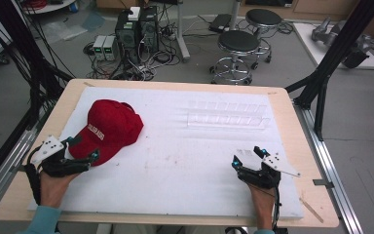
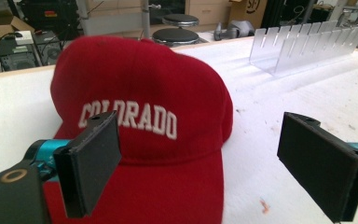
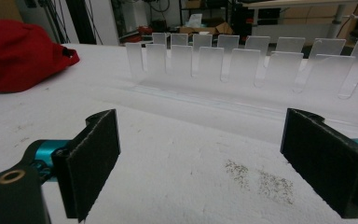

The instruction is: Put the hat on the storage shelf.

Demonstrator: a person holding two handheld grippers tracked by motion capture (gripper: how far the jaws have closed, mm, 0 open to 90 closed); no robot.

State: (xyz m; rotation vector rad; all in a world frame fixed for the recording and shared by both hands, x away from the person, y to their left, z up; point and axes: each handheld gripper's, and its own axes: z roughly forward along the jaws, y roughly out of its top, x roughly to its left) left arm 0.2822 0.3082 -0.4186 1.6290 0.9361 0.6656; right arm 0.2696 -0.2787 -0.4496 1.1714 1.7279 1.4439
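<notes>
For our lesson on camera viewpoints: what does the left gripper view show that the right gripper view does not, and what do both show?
Left gripper view alone: the white COLORADO lettering on the red fabric baseball cap, and two black round stools. Right gripper view alone: a patch of dark specks on the white table cover. Both: the cap, the clear plastic slotted rack, the cover, and open black jaws.

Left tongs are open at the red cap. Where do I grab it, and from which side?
Take the brim, coming in low from the cap's front. It is the thin, stiff edge nearest the left tongs, and it likely fits the open jaws; the domed crown looks too wide and soft.
</notes>
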